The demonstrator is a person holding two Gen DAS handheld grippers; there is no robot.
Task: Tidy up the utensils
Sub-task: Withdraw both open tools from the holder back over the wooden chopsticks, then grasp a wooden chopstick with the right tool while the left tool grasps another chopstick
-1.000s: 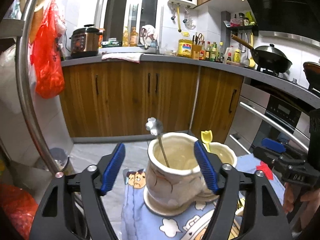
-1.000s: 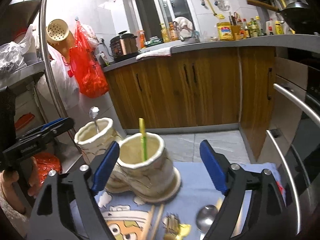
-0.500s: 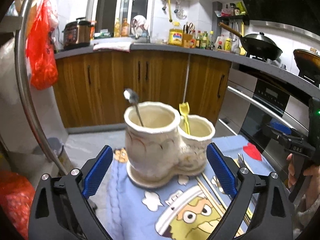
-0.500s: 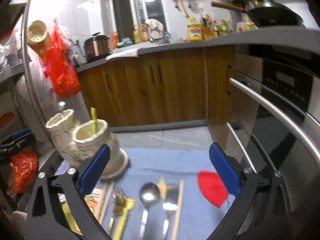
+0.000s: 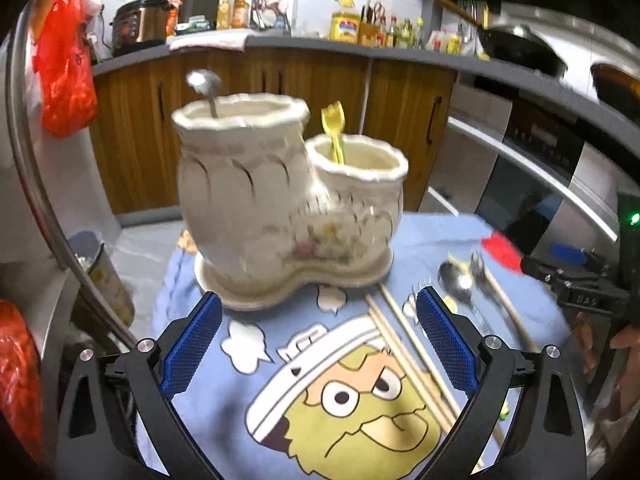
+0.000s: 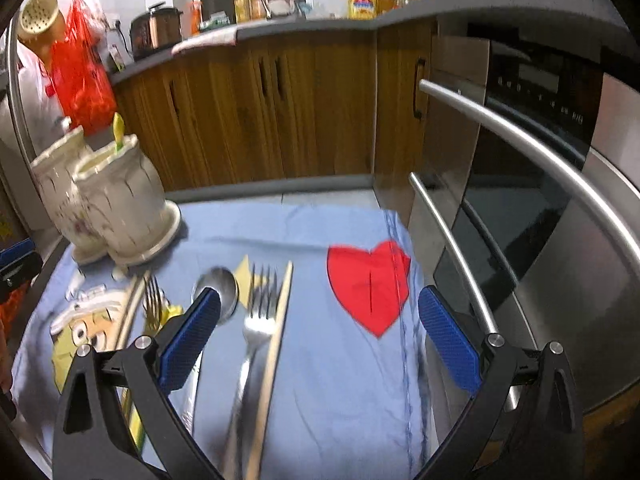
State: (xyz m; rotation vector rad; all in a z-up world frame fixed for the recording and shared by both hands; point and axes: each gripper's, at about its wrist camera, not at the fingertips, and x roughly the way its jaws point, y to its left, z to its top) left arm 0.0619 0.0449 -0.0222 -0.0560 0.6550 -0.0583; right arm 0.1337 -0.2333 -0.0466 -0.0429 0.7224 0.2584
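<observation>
A cream ceramic holder (image 5: 280, 208) with two cups stands at the back left of the blue cartoon cloth (image 5: 248, 376). A metal spoon (image 5: 204, 84) leans in its tall cup and a yellow plastic fork (image 5: 334, 128) in its low cup. My left gripper (image 5: 320, 344) hangs open just in front of the holder, over the cloth, holding nothing. Loose chopsticks (image 5: 404, 344) lie to its right. My right gripper (image 6: 320, 336) is open and empty above a spoon (image 6: 218, 284), a steel fork (image 6: 256, 320) and a single chopstick (image 6: 276, 340). The holder (image 6: 108, 196) is far left there.
A steel oven front with long bar handles (image 6: 520, 140) rises close on the right of the cloth. Wooden cabinets (image 6: 280, 112) lie beyond the far edge. A bin (image 5: 100, 276) stands on the floor at left, beside a curved metal rail (image 5: 36, 184).
Both grippers drew back from the holder and tilted down, their jaws spreading wider. The right view swung right, from the holder onto the loose cutlery and the red heart.
</observation>
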